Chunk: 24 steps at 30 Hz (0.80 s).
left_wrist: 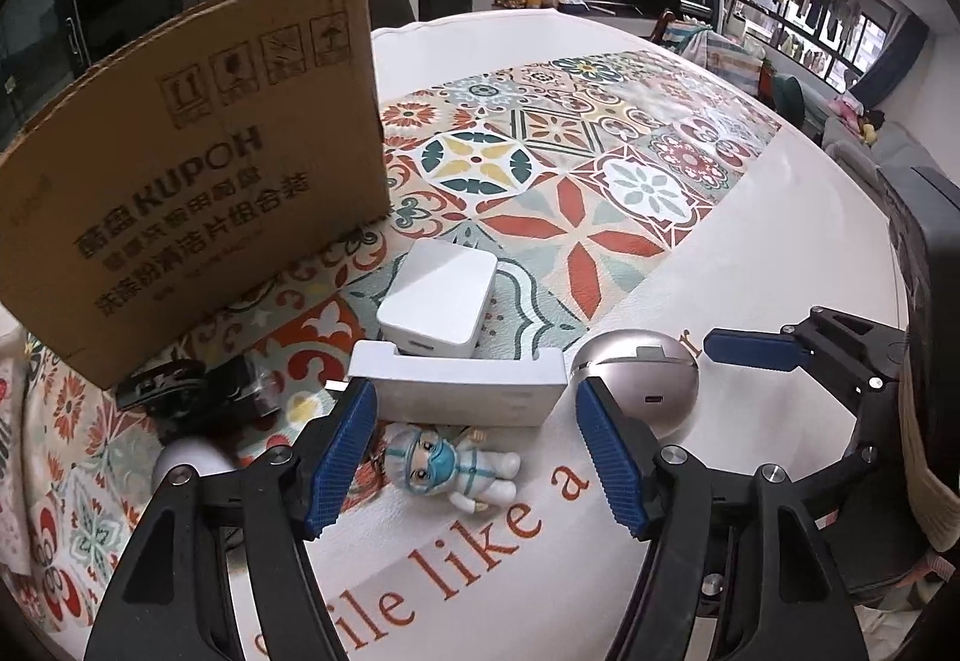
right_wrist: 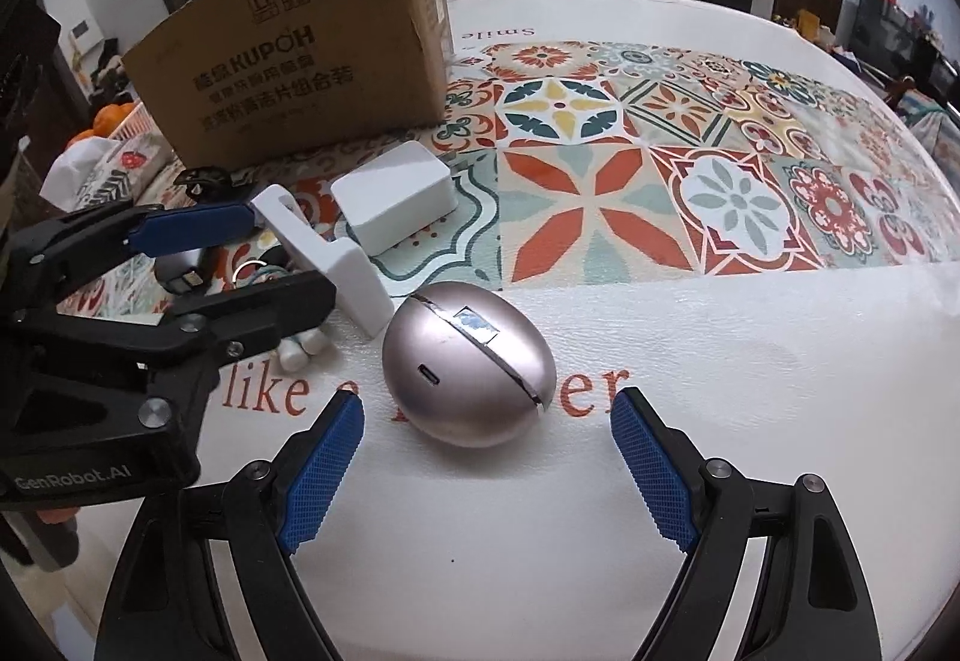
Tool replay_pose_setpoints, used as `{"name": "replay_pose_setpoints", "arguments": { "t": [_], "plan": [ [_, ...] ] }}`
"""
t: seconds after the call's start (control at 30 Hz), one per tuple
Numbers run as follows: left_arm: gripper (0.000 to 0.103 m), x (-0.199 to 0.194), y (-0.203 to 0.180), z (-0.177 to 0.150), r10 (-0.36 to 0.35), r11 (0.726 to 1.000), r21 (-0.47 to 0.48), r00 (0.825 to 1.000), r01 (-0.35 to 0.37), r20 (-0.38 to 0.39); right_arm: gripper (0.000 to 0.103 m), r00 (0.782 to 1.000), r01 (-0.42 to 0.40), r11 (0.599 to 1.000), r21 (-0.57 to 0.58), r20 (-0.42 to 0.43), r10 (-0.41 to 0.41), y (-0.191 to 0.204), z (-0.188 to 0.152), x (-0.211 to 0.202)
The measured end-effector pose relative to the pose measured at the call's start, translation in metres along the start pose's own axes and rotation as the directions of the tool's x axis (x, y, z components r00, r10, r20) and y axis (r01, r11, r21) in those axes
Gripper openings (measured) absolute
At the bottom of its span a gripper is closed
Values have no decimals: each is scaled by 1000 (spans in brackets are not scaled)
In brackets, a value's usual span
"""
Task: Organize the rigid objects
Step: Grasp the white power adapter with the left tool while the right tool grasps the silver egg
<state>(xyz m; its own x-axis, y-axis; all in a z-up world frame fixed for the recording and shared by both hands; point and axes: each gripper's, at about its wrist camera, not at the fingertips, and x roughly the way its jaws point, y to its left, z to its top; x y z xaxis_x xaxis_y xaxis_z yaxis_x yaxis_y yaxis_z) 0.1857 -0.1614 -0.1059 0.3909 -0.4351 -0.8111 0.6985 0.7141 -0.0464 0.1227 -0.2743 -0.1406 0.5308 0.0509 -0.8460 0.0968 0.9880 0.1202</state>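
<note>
1. My left gripper (left_wrist: 474,457) is spread wide with nothing in it, above a small toy figure in a white suit and blue mask (left_wrist: 456,466) lying on the white tablecloth (right_wrist: 720,361).
2. Beyond the figure sits a flat white rectangular box (left_wrist: 459,391), a white rounded charger block (left_wrist: 438,301) just behind it.
3. My right gripper (right_wrist: 486,472) is wide open and empty, a metallic pink egg-shaped case (right_wrist: 468,367) just ahead of its fingertips.
4. A brown printed cardboard box (right_wrist: 300,54) stands upright behind the group.
</note>
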Motion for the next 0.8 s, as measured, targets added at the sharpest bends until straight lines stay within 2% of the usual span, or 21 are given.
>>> {"name": "replay_pose_setpoints", "arguments": {
  "t": [0.2, 0.33, 0.53, 0.8],
  "plan": [
    [69, 8, 1, 5, 0, 1000, 1, 1000, 0, -9, 85, 1000, 4, 1000, -3, 1, -4, -3, 5, 6],
    [73, 5, 1, 6, 3, 1000, 18, 1000, -3, 12, 85, 1000, 1, 1000, -14, 9, -1, -3, 8, 7],
    [74, 3, 2, 7, 10, 1000, 16, 1000, -10, 21, 85, 1000, -2, 1000, -11, 22, 2, -5, 9, 7],
    [76, 9, 13, 0, 36, 998, -59, 999, -37, -23, 85, 1000, 1, 1000, -17, 24, -1, -4, 13, 15]
  ]
}}
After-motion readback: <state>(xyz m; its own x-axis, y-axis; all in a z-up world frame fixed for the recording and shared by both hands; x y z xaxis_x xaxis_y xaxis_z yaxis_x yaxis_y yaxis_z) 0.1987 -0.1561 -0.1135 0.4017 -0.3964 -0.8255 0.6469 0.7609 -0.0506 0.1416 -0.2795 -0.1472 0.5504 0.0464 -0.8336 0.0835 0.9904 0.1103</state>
